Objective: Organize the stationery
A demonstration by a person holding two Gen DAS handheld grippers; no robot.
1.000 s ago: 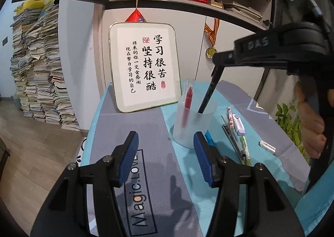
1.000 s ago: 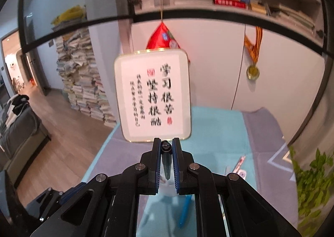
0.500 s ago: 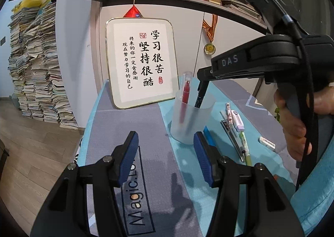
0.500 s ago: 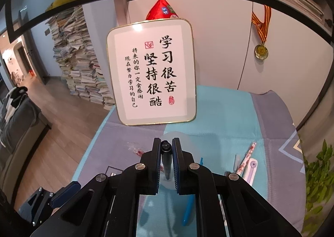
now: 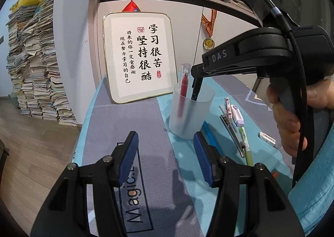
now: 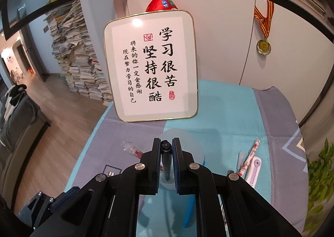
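A frosted plastic cup [image 5: 187,114] stands on the blue-and-grey cloth and holds a red pen [image 5: 183,91]. My right gripper [image 5: 197,79] is shut on a black pen [image 5: 195,93], whose lower end reaches down inside the cup. In the right wrist view the black pen [image 6: 166,159] sits upright between the pads, right over the cup [image 6: 196,151]. My left gripper [image 5: 166,157] hovers open just in front of the cup, with nothing between its fingers. Several pens [image 5: 233,124] and a small eraser [image 5: 267,138] lie on the cloth to the right of the cup.
A framed calligraphy board [image 5: 138,57] leans against the wall behind the cup. A blue pen [image 6: 191,205] lies by the cup's base. A white-and-purple correction tape [image 6: 253,169] rests among the pens. A plant [image 6: 317,178] stands past the table's right edge. The table's left edge drops to wooden floor.
The right gripper has come down with the black pen, sinking it deeper into the cup. The left gripper has stayed where it was.
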